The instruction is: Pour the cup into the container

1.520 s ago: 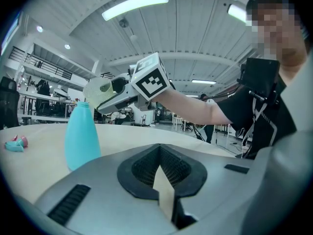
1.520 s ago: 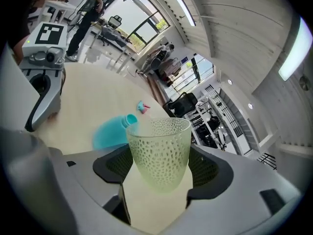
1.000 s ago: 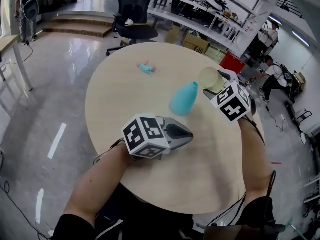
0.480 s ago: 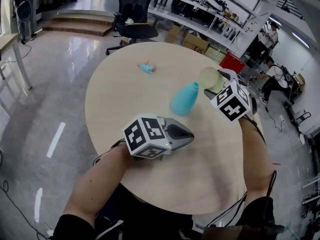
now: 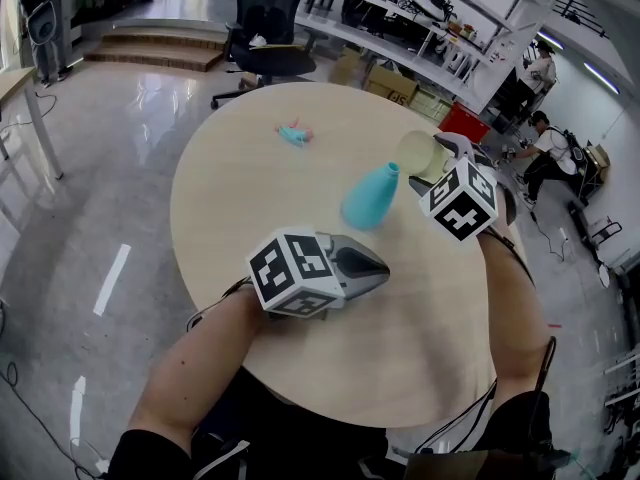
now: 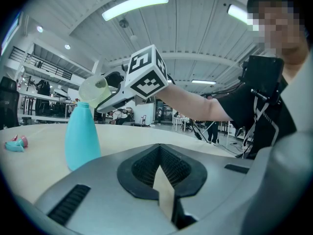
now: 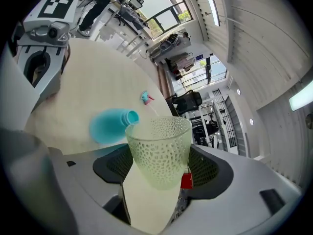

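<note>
A turquoise bottle-shaped container [image 5: 368, 197] stands upright near the middle of the round wooden table [image 5: 250, 188]; it also shows in the left gripper view [image 6: 82, 133] and the right gripper view [image 7: 110, 125]. My right gripper [image 5: 437, 164] is shut on a pale green textured cup [image 5: 420, 155], tipped with its rim [image 7: 159, 128] next to the container's narrow mouth [image 7: 131, 116]. My left gripper [image 5: 375, 269] rests low over the table's near side, jaws shut with nothing between them [image 6: 164, 199].
A small turquoise and pink object [image 5: 294, 135] lies at the table's far side. Beyond the table are a black office chair [image 5: 263, 38], a red bin [image 5: 465, 124], cardboard boxes and shelving. A person [image 5: 548, 153] crouches at the far right.
The right gripper with the cup has risen slightly and shifted a little toward the container's mouth. The left gripper has stayed in place.
</note>
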{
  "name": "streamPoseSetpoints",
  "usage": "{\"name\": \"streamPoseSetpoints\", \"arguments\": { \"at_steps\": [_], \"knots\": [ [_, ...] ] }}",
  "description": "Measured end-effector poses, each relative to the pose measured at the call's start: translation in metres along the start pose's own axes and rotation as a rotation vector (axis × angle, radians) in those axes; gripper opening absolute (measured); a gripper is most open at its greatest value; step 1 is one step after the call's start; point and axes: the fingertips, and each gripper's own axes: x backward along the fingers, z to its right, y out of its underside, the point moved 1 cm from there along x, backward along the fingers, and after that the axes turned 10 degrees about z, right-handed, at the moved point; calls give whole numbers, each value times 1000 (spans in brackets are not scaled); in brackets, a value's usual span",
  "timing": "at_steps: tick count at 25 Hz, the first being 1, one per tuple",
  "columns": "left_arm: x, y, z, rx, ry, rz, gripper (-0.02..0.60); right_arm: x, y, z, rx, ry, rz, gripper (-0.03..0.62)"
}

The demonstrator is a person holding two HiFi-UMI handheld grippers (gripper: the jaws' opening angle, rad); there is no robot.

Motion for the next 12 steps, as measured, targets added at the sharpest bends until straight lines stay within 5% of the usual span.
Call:
{"name": "streamPoseSetpoints", "arguments": {
  "at_steps": [12],
  "knots": [
    [2, -1, 0, 0, 0, 1, -6, 0, -7, 0, 61, -2, -25, 360]
  ]
}}
